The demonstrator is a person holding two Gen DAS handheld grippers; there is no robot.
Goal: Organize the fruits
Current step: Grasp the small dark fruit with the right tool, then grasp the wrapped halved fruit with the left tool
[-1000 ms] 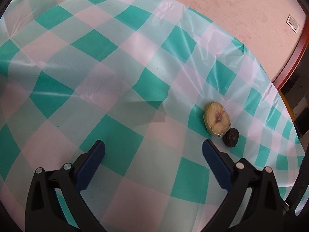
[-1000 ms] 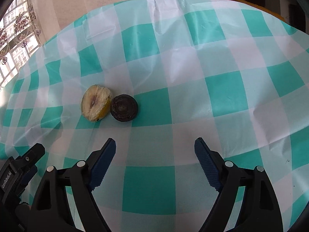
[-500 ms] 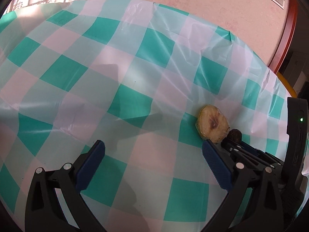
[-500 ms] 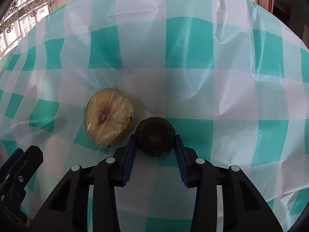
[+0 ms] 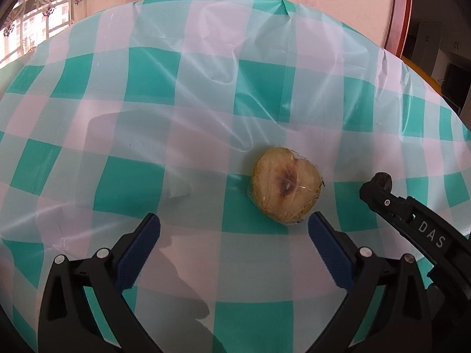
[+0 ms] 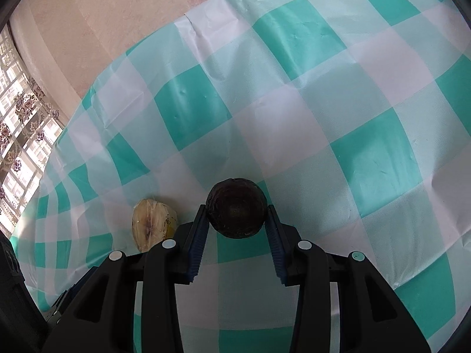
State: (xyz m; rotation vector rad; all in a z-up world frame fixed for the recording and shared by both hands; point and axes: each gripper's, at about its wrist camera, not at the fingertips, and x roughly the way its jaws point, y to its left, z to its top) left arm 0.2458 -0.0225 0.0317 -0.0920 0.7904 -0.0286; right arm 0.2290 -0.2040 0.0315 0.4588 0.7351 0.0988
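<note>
A halved yellow-green fruit wrapped in clear film [image 5: 286, 184] lies cut face up on the green-and-white checked tablecloth [image 5: 141, 176]. My left gripper [image 5: 234, 226] is open just in front of it, the fruit half a little beyond the right fingertip. A dark round fruit [image 6: 236, 212] is lifted off the cloth, and my right gripper [image 6: 236, 215] is shut on it. In the right wrist view the wrapped fruit half [image 6: 153, 223] lies to the left of that gripper. In the left wrist view the right gripper [image 5: 382, 184] reaches in from the right, the dark fruit [image 5: 382, 179] at its tip.
The tablecloth covers a round table whose far edge [image 5: 282, 3] meets a pink wall. A window with patterned curtains [image 6: 17, 135] is at the left. A wooden door frame [image 5: 399, 11] and a dark room lie to the right.
The right gripper closed on the dark fruit and lifted it away from the wrapped fruit half. The left gripper moved in toward the wrapped half, which now sits just ahead of its fingers.
</note>
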